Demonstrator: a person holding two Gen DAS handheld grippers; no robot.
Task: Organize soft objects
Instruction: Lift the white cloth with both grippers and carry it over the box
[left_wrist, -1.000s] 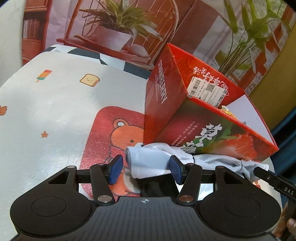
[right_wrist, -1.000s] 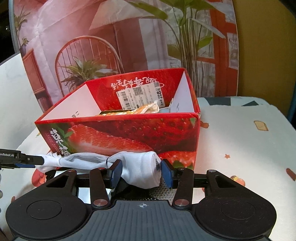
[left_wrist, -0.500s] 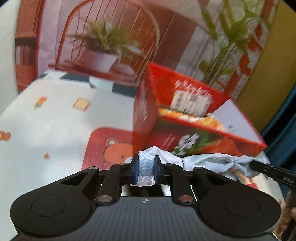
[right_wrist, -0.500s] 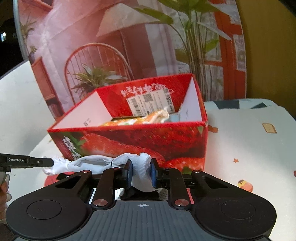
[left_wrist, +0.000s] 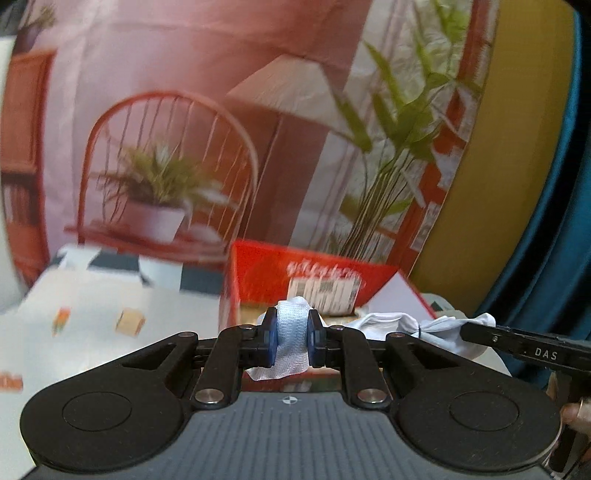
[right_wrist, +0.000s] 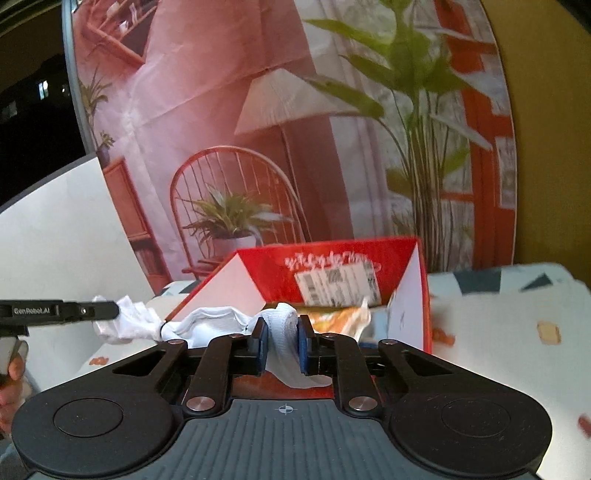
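Observation:
A white cloth bundle (left_wrist: 384, 323), tied round its middle with a dark band, hangs stretched in the air between both grippers. My left gripper (left_wrist: 291, 332) is shut on one end of it; that gripper's tip (right_wrist: 110, 310) shows at the left of the right wrist view. The jaws of my right gripper (right_wrist: 282, 336) are closing, their pads pressing the other end of the bundle (right_wrist: 207, 321). Its tip (left_wrist: 466, 328) reaches in from the right of the left wrist view. The open red strawberry box (right_wrist: 266, 262) stands just behind and below the bundle.
The box (left_wrist: 258, 269) holds an orange-yellow packet (right_wrist: 332, 317) and bears a barcode label inside. It stands on a table under a cartoon-print cloth (right_wrist: 498, 332). A printed backdrop of a chair and plants stands behind. A hand (right_wrist: 11, 369) holds the left gripper.
Both grippers closed on the ends of the cloth bundle where it lay before the box, then lifted it off the table; the box now sits lower in both views.

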